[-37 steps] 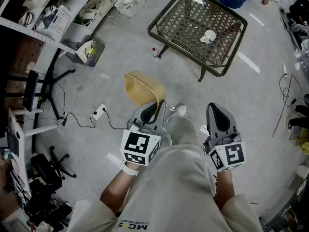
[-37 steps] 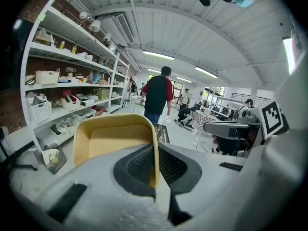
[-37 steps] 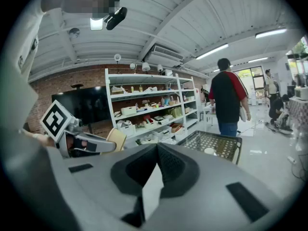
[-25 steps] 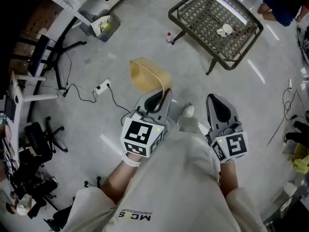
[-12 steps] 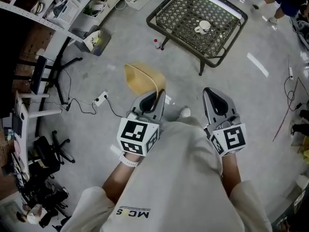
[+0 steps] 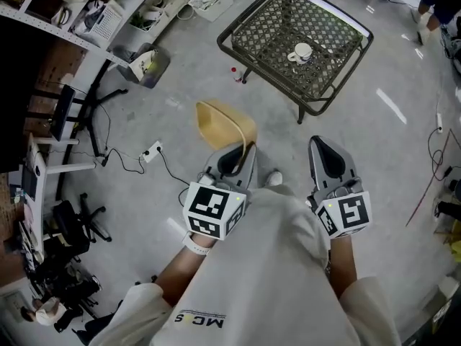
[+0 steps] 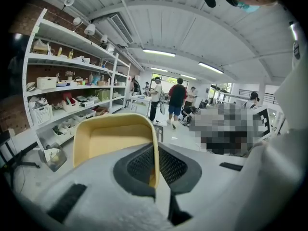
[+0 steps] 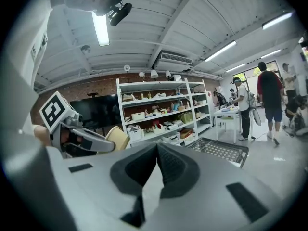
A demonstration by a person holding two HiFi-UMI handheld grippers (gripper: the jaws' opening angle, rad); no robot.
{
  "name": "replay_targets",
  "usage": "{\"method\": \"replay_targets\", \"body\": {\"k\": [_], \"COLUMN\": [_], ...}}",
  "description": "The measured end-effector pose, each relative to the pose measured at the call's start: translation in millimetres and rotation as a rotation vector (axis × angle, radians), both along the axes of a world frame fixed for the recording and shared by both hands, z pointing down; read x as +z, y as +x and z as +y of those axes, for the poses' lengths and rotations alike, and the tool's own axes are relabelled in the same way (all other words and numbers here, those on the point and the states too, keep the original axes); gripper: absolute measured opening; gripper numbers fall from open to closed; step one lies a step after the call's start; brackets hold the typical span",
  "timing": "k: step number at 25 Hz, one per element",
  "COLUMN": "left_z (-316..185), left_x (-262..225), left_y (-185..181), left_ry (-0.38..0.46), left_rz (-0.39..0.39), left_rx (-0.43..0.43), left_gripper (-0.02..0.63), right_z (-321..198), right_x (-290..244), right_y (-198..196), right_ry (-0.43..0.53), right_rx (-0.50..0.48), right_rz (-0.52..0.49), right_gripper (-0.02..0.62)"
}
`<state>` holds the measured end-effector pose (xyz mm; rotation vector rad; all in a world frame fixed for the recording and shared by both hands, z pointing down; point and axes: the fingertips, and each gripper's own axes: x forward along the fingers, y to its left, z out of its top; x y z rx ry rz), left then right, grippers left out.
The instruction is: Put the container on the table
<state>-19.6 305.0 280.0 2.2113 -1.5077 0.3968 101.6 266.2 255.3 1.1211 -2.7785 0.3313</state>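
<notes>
Container (image 6: 225, 128): yellow open tub with rounded corners and a thin rim. Held in the air above the floor (image 6: 166, 99), centre of the head view, tilted, not on the worktop. Seen in the left gripper view (image 7: 111, 139) with its mouth towards the camera and nothing visible inside.

Left claw (image 6: 243, 152): closed narrow on the container's right-hand wall, one jaw inside the tub, the other outside, the rim edge running up between them (image 7: 155, 153).

Right claw (image 6: 322, 150): lower right of centre, jaws pressed together with nothing between them (image 8: 156, 150). Just beside the left claw, apart from the container.

Worktop (image 6: 245, 20): dark metal lattice with a raised rim all round, upper centre of the head view. Well apart from the container, with bare floor between its near edge and the tub.

Cup (image 6: 301, 51): white, near the middle of the lattice, with open mesh on every side of it out to the rim.

Small bottle (image 6: 235, 73): on the floor by the worktop's left leg.

Power strip (image 6: 150, 152): with a dark cable, on the floor left of the container.

Shelving (image 6: 94, 20): upper left, crowded with bins.
</notes>
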Motion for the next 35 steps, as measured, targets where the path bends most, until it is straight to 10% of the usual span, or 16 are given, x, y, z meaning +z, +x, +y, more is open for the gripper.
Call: {"method": "replay_targets", "body": {"k": [35], "left_z": [-385.9], "left_x": [14.4], "left_y": [-37.5], "left_ry": [-0.031], "left_rz": [0.030], "left_rx": [0.371], "left_gripper": [0.028], "right_z": [-321.6], "right_x": [9.6], "right_y": [-44.7], "right_ry": [-0.116], "right_rx": [0.314], "right_rz": [0.078], "right_gripper": [0.018]}}
